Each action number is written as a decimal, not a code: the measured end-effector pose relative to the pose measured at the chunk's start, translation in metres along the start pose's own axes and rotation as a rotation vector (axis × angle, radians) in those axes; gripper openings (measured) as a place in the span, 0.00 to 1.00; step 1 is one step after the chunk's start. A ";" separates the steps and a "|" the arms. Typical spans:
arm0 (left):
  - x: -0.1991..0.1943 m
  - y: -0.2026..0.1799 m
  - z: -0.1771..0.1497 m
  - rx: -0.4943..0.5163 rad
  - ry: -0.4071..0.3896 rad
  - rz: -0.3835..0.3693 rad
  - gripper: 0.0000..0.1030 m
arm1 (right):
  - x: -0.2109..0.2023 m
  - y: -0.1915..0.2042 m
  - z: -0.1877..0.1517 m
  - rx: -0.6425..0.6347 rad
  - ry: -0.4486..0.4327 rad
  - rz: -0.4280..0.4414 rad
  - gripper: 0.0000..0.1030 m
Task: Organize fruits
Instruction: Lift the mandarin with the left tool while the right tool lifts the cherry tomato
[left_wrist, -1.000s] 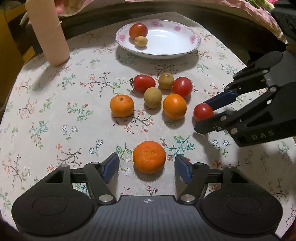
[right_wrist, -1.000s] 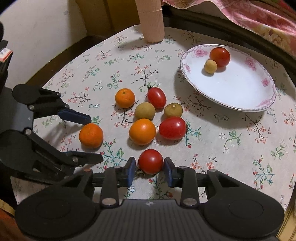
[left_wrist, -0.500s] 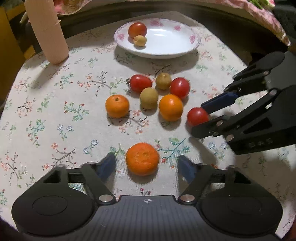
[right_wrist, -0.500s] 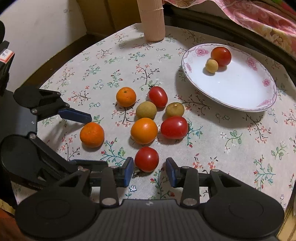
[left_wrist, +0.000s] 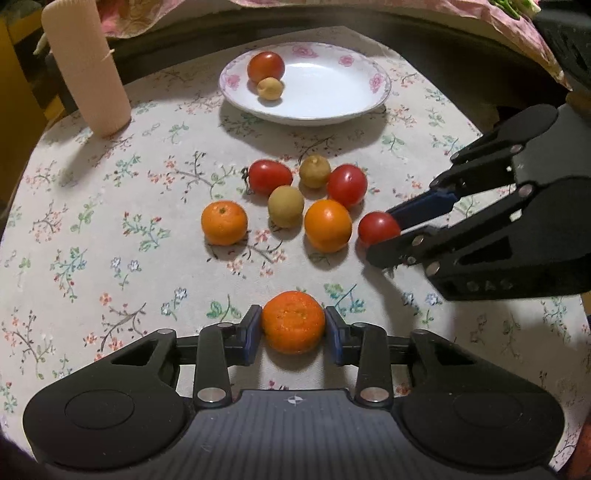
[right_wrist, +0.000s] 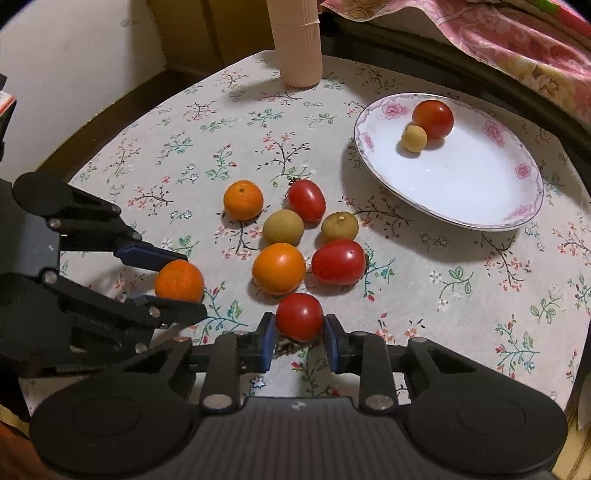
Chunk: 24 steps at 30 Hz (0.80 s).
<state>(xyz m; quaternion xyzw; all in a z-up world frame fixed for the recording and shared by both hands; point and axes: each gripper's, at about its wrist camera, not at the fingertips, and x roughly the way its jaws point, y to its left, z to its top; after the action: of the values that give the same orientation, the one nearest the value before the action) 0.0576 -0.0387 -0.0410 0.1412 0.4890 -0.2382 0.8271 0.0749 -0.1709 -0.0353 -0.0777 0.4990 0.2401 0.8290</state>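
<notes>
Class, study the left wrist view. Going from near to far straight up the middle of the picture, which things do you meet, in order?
Left claw closed on the mandarin → smooth orange → round red tomato → plate.

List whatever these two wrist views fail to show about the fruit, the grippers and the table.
- Whether the tangerine is lifted or on the cloth: its underside is hidden in the left wrist view.
- Right gripper contact with the tomato: pads sit close, but the tomato hides any gap.
- Top of the beige cylinder: cut off by the right wrist view's edge.
- Table near edge: hidden behind each gripper body.
</notes>
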 end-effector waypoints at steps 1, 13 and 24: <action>-0.001 0.000 0.002 0.003 -0.007 0.004 0.42 | 0.000 0.000 0.000 -0.001 0.000 -0.001 0.28; -0.003 0.000 0.019 0.000 -0.040 0.043 0.42 | -0.010 -0.001 0.002 0.013 -0.028 -0.015 0.28; -0.003 -0.003 0.027 0.002 -0.055 0.052 0.42 | -0.015 -0.003 0.002 0.028 -0.043 -0.010 0.28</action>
<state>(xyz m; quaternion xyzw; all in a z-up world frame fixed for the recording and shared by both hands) 0.0752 -0.0529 -0.0256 0.1480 0.4619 -0.2210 0.8461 0.0723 -0.1773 -0.0221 -0.0633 0.4842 0.2307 0.8416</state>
